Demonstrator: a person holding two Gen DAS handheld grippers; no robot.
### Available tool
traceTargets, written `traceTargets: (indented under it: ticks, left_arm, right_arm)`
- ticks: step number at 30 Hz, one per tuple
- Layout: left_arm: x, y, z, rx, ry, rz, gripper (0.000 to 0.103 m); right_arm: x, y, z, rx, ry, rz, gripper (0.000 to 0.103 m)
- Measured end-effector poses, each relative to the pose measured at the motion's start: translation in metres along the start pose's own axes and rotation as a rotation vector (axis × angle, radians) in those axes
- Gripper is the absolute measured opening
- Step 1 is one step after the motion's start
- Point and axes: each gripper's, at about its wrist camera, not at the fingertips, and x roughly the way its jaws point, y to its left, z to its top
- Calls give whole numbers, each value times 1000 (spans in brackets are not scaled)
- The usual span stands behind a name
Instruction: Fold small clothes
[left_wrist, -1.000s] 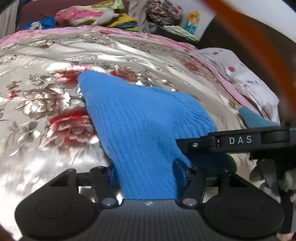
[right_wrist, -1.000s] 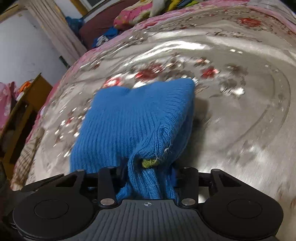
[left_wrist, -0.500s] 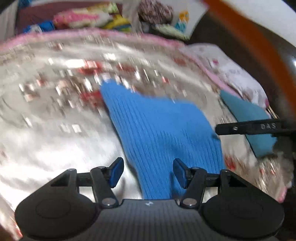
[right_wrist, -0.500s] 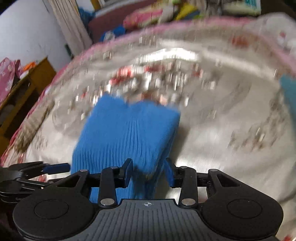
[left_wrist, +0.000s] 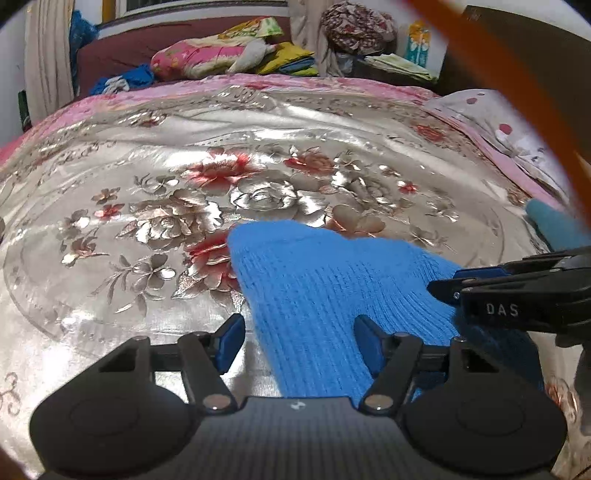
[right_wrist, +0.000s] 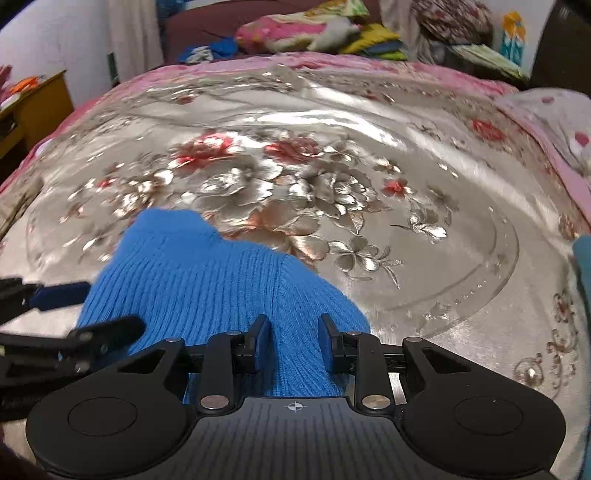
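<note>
A blue ribbed knit garment (left_wrist: 332, 291) lies on the silver floral bedspread (left_wrist: 147, 192). My left gripper (left_wrist: 299, 343) straddles the garment's near edge and its jaws are opening. The left pad stands clear over bare bedspread, and only the right pad is at the knit. My right gripper (right_wrist: 294, 341) is closing, with a fold of the garment (right_wrist: 207, 280) filling the gap between its pads. Its black fingers (left_wrist: 498, 308) come in from the right in the left wrist view. The left gripper's fingers (right_wrist: 59, 295) show at the left edge of the right wrist view.
A teal cloth (left_wrist: 554, 229) lies at the bed's right side. Folded clothes and a pillow (left_wrist: 207, 59) are piled beyond the far edge. An orange strap (left_wrist: 517, 92) crosses the upper right. A wooden cabinet (right_wrist: 33, 107) stands left of the bed.
The left jaws have spread and let go of the garment's edge. The right jaws have narrowed on their fold. The garment, held bunched before, now lies flatter and lower in both views.
</note>
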Motion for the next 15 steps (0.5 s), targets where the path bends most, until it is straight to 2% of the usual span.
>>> traceTargets:
  ticks: [4,9,15]
  left_arm:
    - [-5,-5,1,0,1,18,73]
    - [-32,-3,-1,-6,-27,20,72]
    - [-58,-6,-18,10,-31,14,72]
  right_arm:
    - [3,6,3,-3,14,-24,27]
    - [-21,9,5,-8,-24,-21,27]
    - [-56,14,-12,-47,-51,-25,29]
